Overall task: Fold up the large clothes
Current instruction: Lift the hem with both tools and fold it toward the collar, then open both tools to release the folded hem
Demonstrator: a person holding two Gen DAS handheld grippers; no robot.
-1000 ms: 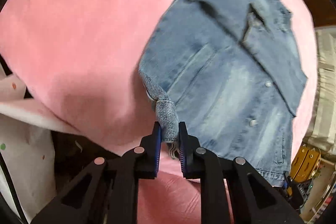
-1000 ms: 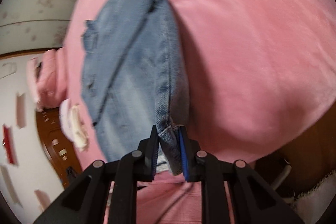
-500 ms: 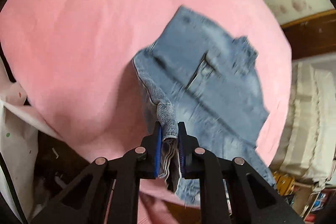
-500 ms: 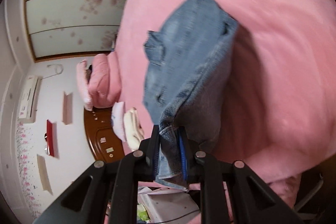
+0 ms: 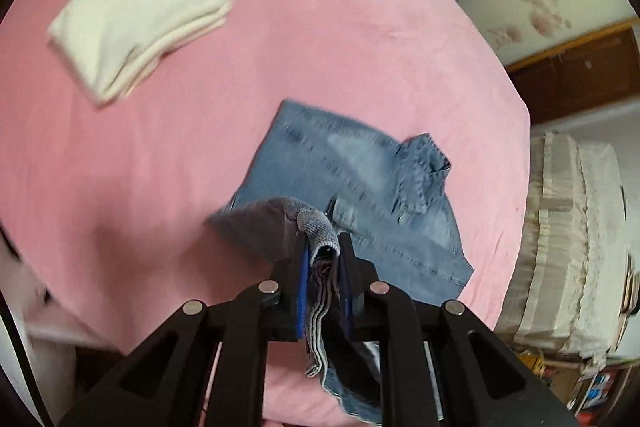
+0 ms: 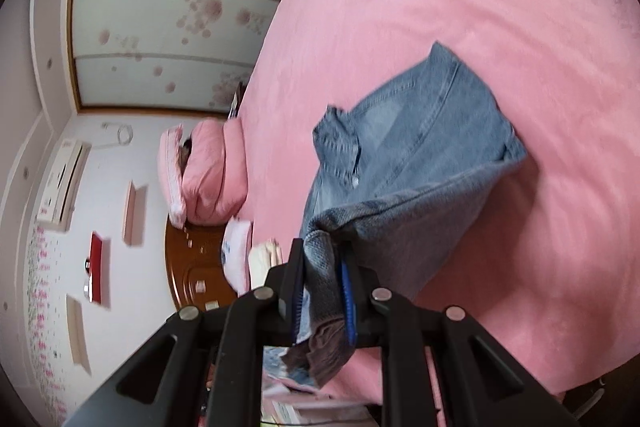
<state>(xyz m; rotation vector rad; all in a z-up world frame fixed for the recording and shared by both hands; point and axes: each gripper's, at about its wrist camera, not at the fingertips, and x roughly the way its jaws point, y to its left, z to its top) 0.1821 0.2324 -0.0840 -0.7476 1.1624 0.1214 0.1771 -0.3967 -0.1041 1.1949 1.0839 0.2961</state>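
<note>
A blue denim jacket [image 5: 360,179] lies on the pink bed [image 5: 280,47], collar at its right. My left gripper [image 5: 323,251] is shut on a bunched edge of the jacket and holds it lifted, so the near part folds over. In the right wrist view the jacket [image 6: 420,139] lies on the bed [image 6: 500,7] with its near edge raised. My right gripper [image 6: 322,259] is shut on that edge, and fabric hangs down between its fingers.
A folded cream garment [image 5: 136,15] lies on the bed at the far left. Pink pillows [image 6: 208,175] sit by the wooden headboard [image 6: 192,271]. A cream-covered piece of furniture [image 5: 572,247] stands beside the bed at the right. Sliding doors [image 6: 168,7] line the wall.
Both grippers have lifted the jacket's near edge higher and carried it forward over the rest. The views tilted up, showing more of the bed and the cream garment.
</note>
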